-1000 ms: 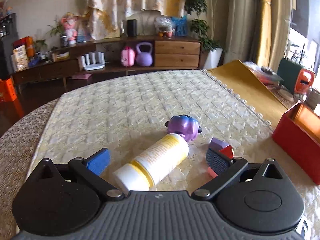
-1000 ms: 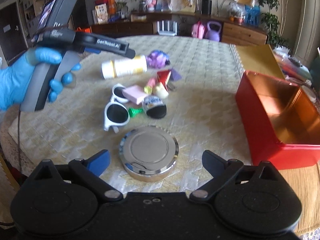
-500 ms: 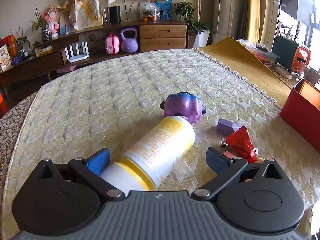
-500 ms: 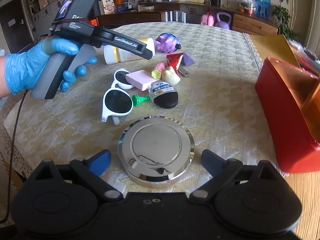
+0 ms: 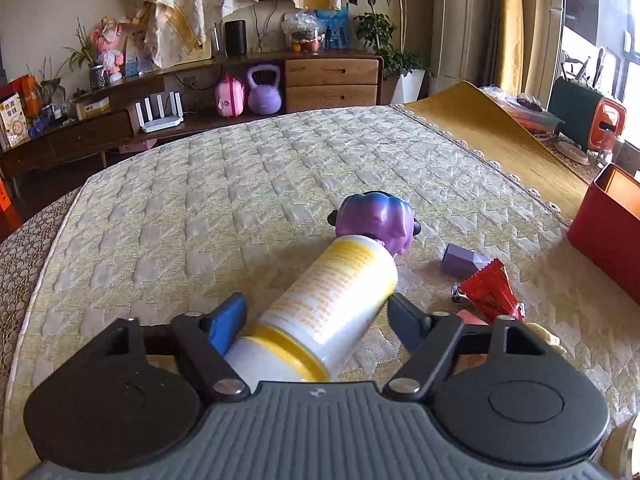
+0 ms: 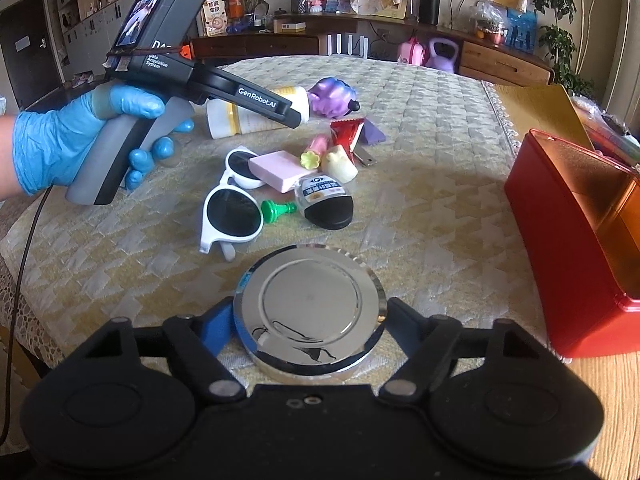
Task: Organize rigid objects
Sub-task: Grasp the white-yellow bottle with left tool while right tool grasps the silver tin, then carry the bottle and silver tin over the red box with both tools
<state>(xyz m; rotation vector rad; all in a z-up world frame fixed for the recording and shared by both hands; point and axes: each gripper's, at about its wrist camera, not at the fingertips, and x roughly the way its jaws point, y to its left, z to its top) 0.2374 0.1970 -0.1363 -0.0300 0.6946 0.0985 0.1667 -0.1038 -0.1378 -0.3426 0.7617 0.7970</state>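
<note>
**Both claws narrow on their targets**

Since a second ago the left claw (image 5: 316, 316) has advanced, and its fingers now bracket the bottle (image 5: 320, 312), apart, lying toward the worktop's (image 5: 200, 208) far side against a purple toy (image 5: 376, 220).

Right view: the right claw (image 6: 308, 320) has neared the tin (image 6: 310, 308) at the near edge; fingers flank it, contact unclear. Red box (image 6: 568, 240) at the right edge.
</note>
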